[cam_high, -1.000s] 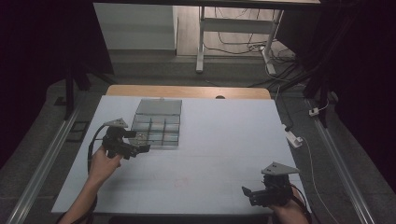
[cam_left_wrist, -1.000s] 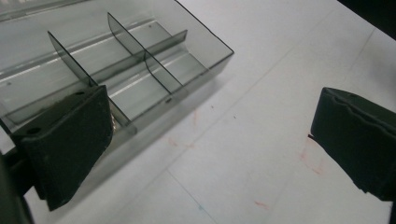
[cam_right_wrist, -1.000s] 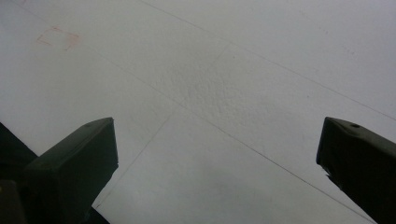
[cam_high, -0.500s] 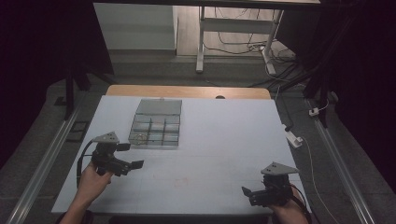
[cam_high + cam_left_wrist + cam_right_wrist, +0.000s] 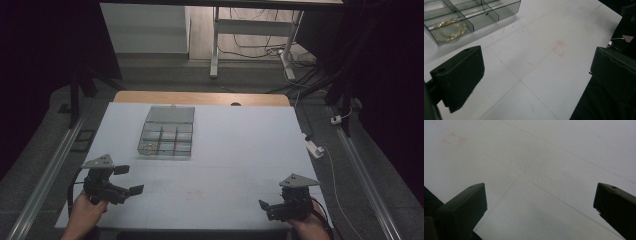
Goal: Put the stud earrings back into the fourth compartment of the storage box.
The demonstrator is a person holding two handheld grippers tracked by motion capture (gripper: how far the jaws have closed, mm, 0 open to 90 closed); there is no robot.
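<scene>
White table (image 5: 225,150) bears both wide-open, seemingly empty grippers, left gripper (image 5: 129,180), right gripper (image 5: 264,209).

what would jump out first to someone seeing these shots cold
A clear compartment box sits alone toward the far left of the white table, its lid open, with a gold chain coiled in its near left compartment. At the near edge, a hand holds each black gripper, the left gripper and the right gripper, both with jaws spread and nothing between them.
</scene>
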